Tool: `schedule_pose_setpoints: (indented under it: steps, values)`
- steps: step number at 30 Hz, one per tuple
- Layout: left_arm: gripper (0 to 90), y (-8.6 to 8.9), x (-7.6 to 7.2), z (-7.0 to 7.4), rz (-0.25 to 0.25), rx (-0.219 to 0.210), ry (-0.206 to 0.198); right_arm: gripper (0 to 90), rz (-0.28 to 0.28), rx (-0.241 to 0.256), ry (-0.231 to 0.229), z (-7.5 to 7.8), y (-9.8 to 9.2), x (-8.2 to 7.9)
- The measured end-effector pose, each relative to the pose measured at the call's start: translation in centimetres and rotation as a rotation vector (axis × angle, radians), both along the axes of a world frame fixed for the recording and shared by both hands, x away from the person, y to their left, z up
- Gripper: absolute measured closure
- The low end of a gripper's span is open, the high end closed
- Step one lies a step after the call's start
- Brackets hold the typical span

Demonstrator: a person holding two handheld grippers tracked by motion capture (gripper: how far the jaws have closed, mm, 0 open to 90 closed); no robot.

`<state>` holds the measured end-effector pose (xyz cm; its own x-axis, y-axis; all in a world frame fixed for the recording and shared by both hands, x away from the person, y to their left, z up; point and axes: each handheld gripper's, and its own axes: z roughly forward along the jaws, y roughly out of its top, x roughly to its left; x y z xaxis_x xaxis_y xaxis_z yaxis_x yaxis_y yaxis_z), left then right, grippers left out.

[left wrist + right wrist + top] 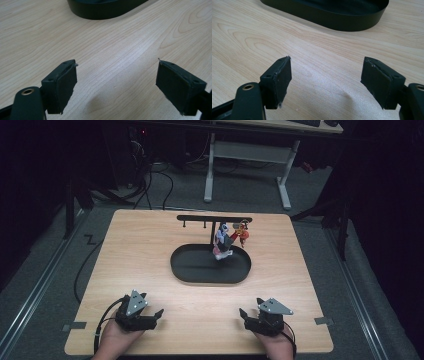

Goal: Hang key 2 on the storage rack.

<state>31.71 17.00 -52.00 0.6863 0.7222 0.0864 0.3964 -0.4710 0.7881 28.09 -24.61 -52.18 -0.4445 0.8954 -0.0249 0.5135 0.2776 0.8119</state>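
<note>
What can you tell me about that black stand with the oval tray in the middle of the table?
The black stand looks like matte metal: an oval tray base with a low upright wall, a thin post rising from its far side, and a horizontal bar on top with small pegs underneath. It stands upright on the wooden table. Colourful small charms hang from the bar's right part, over the tray.

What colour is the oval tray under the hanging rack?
Black; the oval tray shows best in the right gripper view.

Count on the table [150, 250]: one black oval tray [190, 272], one black hook stand [200, 218], two hanging charms, one figure charm [222, 242] and one red charm [242, 234]. Two grippers, left gripper [156, 316] and right gripper [243, 316].
</note>
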Motion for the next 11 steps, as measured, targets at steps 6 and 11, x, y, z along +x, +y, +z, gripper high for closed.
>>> schedule_pose_setpoints:
  steps: [6,11]
  values:
    - [17.2,0.29,-0.05,0.37,-0.03,-0.006,-0.009,24.8,-0.029,-0.015,-0.005,0.03,0.06,-0.21]
    - [16.7,0.83,0.0,1.04,-0.032,-0.026,-0.023,24.5,-0.056,-0.011,-0.015,0.05,-0.02,-0.27]
